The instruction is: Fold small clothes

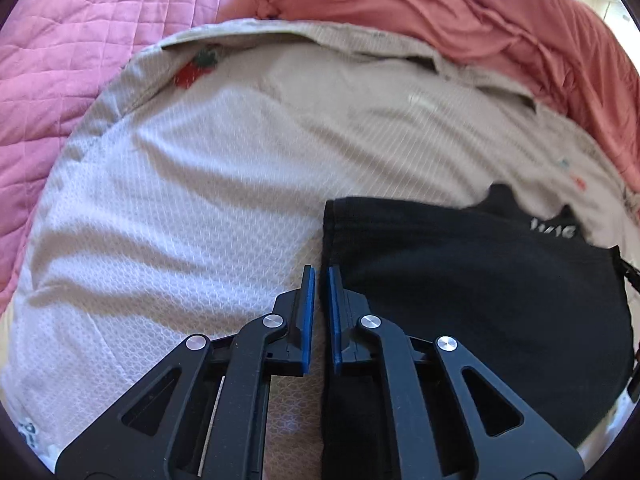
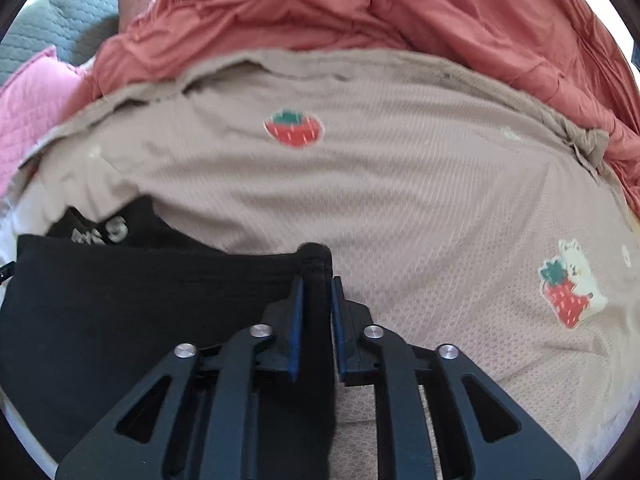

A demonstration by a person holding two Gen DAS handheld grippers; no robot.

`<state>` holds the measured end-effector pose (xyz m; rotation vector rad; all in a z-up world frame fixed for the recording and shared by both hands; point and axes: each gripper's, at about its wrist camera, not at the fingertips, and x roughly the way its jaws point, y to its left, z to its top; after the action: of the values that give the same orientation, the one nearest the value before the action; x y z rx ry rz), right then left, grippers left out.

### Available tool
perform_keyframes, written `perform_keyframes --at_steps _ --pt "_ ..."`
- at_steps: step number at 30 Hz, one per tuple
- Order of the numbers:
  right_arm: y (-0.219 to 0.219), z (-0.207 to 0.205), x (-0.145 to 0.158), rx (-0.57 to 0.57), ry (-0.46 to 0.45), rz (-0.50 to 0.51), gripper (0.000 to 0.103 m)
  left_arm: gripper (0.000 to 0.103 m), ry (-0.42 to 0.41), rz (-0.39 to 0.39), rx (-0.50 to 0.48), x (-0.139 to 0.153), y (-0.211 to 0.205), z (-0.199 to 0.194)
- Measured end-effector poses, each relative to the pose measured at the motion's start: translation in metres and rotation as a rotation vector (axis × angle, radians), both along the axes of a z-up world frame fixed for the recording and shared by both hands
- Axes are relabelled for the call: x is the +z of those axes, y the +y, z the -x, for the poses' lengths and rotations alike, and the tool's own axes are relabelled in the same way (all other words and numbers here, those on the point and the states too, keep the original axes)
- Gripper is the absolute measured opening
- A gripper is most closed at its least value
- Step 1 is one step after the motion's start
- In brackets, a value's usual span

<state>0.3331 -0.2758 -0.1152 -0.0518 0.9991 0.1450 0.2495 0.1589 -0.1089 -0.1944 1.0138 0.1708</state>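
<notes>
A small black garment [image 1: 472, 280] with pale lettering lies on a beige textured blanket [image 1: 200, 184]. My left gripper [image 1: 321, 276] hangs at the garment's left edge with its blue pads a narrow gap apart; black cloth lies under the right finger, none shows between the pads. In the right wrist view the garment [image 2: 120, 300] fills the lower left. My right gripper [image 2: 316, 284] is shut on a bunched corner of the garment at its right edge.
The beige blanket [image 2: 400, 184] bears strawberry patches [image 2: 294, 128] and a bear patch [image 2: 568, 284]. A crumpled salmon-red quilt [image 2: 360, 4] lies behind it. A pink quilted cover [image 1: 72, 48] lies at the left.
</notes>
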Motion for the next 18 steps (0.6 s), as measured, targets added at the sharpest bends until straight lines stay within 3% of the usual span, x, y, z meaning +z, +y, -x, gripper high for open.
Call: perform_keyframes --at_steps 2,4,7,8,11,14,16,18 --pt "-0.009 -0.002 -0.004 -0.026 0.008 -0.008 0.034 0.003 0.029 -0.024 0.017 -0.004 0.002 0.000" --pt "-0.019 0.000 0.000 -0.049 -0.008 -0.044 0.043 0.005 0.030 0.006 0.052 -0.003 0.012 0.004" --pt "-0.031 0.011 0.015 -0.082 -0.048 -0.078 0.047 0.015 -0.047 -0.045 0.080 0.018 0.017 0.019" --pt "-0.033 0.019 0.022 -0.080 -0.070 -0.105 0.055 0.017 -0.076 -0.048 0.082 0.028 0.016 0.024" --pt "-0.030 0.048 0.041 -0.031 -0.135 -0.151 0.069 0.032 -0.171 -0.045 0.043 0.057 0.000 0.046" --pt "-0.016 0.074 0.050 0.032 -0.159 -0.154 0.070 0.042 -0.197 -0.028 -0.030 0.070 -0.030 0.060" --pt "-0.005 0.088 0.054 0.075 -0.168 -0.142 0.070 0.054 -0.189 -0.010 -0.076 0.073 -0.049 0.066" --pt "0.010 0.101 0.057 0.120 -0.182 -0.108 0.070 0.057 -0.189 0.011 -0.125 0.072 -0.070 0.071"
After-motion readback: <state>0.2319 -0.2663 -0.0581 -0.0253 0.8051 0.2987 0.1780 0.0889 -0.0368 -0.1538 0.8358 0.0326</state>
